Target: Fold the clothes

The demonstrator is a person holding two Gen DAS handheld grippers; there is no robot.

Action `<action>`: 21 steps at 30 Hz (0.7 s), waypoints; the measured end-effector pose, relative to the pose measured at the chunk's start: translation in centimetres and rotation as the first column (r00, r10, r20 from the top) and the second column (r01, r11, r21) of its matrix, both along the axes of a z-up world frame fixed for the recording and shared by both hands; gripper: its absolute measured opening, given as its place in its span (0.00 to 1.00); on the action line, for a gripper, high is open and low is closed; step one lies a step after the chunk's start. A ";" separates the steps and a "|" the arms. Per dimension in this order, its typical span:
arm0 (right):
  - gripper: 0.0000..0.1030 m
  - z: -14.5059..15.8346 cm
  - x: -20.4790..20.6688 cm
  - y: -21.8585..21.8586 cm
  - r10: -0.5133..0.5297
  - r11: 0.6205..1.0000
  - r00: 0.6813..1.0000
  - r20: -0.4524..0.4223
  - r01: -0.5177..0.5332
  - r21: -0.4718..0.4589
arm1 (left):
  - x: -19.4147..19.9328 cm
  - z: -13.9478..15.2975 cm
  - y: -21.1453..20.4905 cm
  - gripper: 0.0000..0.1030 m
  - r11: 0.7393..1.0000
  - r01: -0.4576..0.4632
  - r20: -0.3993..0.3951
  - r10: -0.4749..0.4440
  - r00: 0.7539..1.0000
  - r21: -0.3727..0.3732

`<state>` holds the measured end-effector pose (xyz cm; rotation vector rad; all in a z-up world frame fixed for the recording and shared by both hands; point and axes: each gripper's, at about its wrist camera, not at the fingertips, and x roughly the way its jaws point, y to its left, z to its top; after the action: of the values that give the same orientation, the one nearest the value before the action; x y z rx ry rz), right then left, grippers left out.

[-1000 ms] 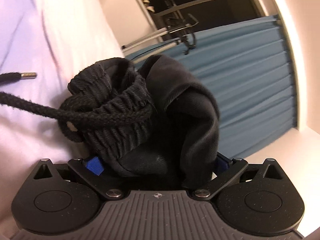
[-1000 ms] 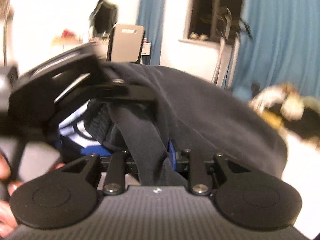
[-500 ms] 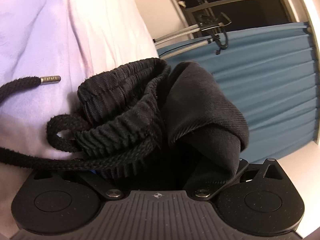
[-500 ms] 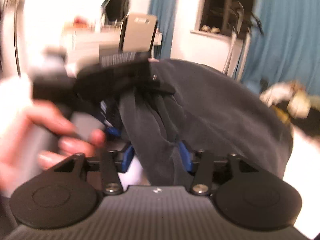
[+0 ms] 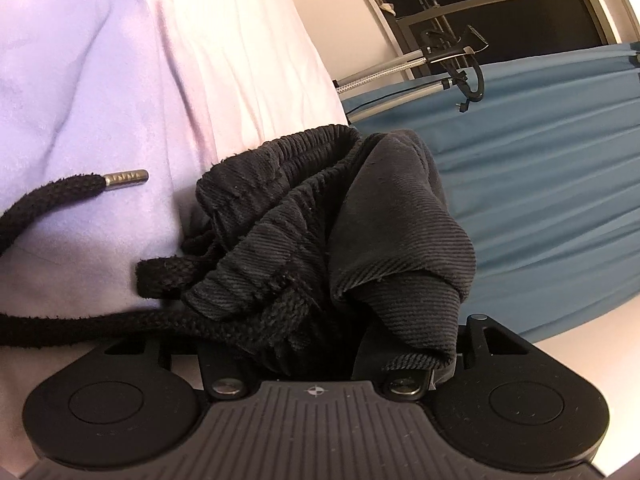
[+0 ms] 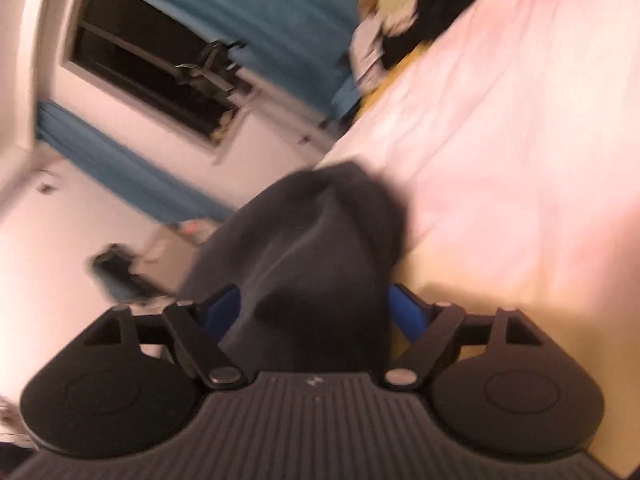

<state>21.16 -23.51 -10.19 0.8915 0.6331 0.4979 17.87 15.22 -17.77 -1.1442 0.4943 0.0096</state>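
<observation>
A black garment point(image 5: 304, 216) with a ribbed waistband and a thick black drawstring point(image 5: 60, 196), metal-tipped, is bunched up in front of my left gripper point(image 5: 320, 320). Its jaws are closing on that bunch, and the cloth hides both pads. It rests against a pale lilac bed sheet point(image 5: 100, 80). In the blurred, steeply rolled right wrist view the same dark garment point(image 6: 312, 232) lies between the blue pads point(image 6: 404, 312) of my right gripper point(image 6: 316, 304). Those jaws are opening, and a gap shows beside the right pad.
A blue pleated curtain point(image 5: 540, 160) and a dark window point(image 5: 500, 8) lie behind the left gripper. The right view shows the pale bed sheet point(image 6: 520, 160), a heap of mixed clothes point(image 6: 412, 12) at its far end, and a window point(image 6: 152, 68) in a white wall.
The left jaws have drawn in on the bunched waistband. The right view has rolled hard; the other gripper and the hand have left it, and the right jaws have spread away from the cloth.
</observation>
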 end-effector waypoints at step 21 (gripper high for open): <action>0.28 11.4 -5.9 1.1 -0.086 0.942 0.954 0.287 0.172 -0.288 | -4.7 9.2 -5.4 0.46 0.972 0.045 0.115 -0.073 0.991 0.230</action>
<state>15.22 -22.38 1.24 0.5490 0.3834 0.3786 13.18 9.82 -8.53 -0.8993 0.4061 -0.0545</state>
